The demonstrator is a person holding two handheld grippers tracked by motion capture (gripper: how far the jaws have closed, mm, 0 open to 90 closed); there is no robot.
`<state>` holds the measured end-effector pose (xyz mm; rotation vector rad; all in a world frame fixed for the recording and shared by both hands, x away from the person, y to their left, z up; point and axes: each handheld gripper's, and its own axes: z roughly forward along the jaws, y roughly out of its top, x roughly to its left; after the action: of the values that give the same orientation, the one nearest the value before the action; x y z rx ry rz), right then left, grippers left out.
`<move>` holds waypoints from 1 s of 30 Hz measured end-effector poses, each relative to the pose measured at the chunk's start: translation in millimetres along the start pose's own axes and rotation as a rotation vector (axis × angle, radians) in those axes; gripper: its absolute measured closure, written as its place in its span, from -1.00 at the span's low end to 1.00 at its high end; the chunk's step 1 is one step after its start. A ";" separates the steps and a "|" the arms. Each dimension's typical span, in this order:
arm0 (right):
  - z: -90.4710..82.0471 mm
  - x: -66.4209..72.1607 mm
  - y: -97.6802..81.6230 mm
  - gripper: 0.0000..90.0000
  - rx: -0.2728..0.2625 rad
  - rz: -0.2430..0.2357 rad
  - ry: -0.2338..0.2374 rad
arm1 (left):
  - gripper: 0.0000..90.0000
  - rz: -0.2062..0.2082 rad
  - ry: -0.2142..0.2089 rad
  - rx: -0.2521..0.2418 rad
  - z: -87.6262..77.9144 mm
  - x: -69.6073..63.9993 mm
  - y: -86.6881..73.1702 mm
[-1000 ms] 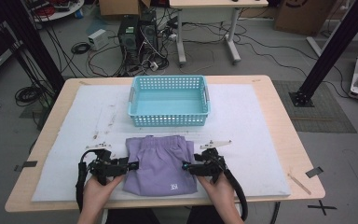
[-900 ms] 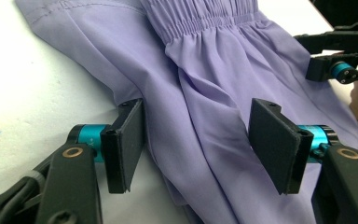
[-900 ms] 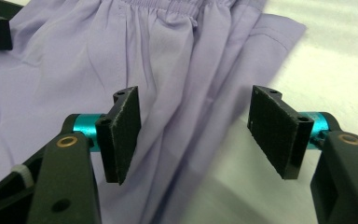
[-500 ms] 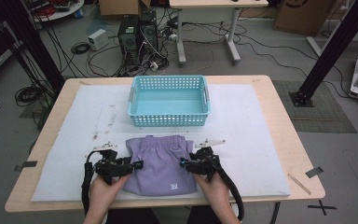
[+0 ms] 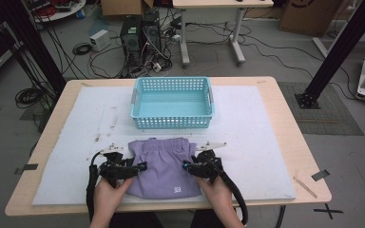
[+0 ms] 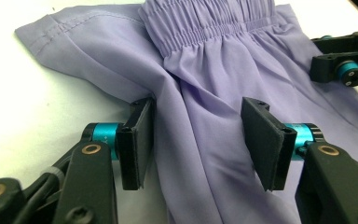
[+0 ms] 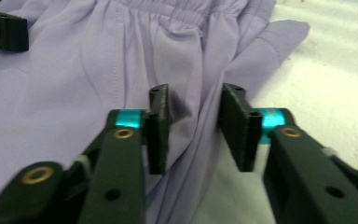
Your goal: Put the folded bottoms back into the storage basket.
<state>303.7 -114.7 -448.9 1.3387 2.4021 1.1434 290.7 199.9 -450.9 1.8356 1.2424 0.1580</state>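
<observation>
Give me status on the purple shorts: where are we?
Done: the purple shorts lie flat on the white mat, in front of the blue basket. In hand: the left gripper and right gripper straddle bunched fabric at opposite side edges; the right jaws have just been closing, neither clearly clamped. Left: probably gripping, folding or lifting; the basket holds nothing.

— What's my claw working on?
— Thin lilac cloth shorts [image 6: 214, 93], smooth, faintly sheeny, with a gathered waistband.
— And my pads [image 6: 261, 140]?
— Matt black plastic on glossy teal metal collars. A pale, fuzzy mat [image 5: 266, 142] covers the wood table [image 5: 285, 95]; the basket [image 5: 172, 102] is glossy turquoise plastic.
</observation>
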 end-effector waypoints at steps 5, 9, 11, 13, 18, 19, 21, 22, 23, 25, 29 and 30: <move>-0.1 1.3 -0.6 0.60 -0.003 -0.024 -0.024 | 0.30 -0.012 -0.012 -0.006 1.5 0.7 -0.4; 1.0 4.5 -0.9 0.88 0.004 -0.054 -0.005 | 0.58 0.044 0.012 -0.003 8.9 -10.9 -0.7; 1.3 5.5 -0.4 0.91 0.008 -0.063 0.000 | 0.72 0.043 0.007 0.002 10.1 -9.9 0.2; 1.4 4.3 -0.3 0.93 0.005 -0.068 0.003 | 0.82 0.021 -0.018 0.008 10.2 -6.7 1.0; -0.5 3.1 -0.8 0.95 -0.007 -0.077 0.010 | 0.87 0.033 -0.034 -0.001 8.2 -5.0 1.2; -1.6 2.5 -0.9 0.96 -0.014 -0.077 0.015 | 0.88 0.040 -0.035 -0.005 6.8 -5.0 1.5; -4.9 2.1 -0.8 0.96 -0.028 -0.073 0.020 | 0.88 0.047 -0.037 -0.016 4.9 -6.4 2.3; -6.3 1.9 -0.6 0.96 -0.032 -0.073 0.022 | 0.89 0.051 -0.042 -0.018 4.2 -7.1 2.9; -7.8 1.7 -0.2 0.96 -0.039 -0.072 0.024 | 0.89 0.061 -0.044 -0.023 3.5 -7.6 3.7; -11.2 0.5 1.1 0.96 -0.050 -0.073 0.028 | 0.89 0.068 -0.052 -0.035 1.9 -9.5 5.4; -19.7 -1.5 4.5 0.96 -0.073 -0.074 0.029 | 0.89 0.096 -0.056 -0.051 -1.4 -14.8 10.3; -21.6 -2.0 5.4 0.96 -0.077 -0.075 0.027 | 0.89 0.094 -0.056 -0.059 -1.6 -16.2 11.5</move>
<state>298.2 -126.3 -430.6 1.2075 2.3789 1.2282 289.9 186.7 -436.0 1.8358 1.1022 0.1919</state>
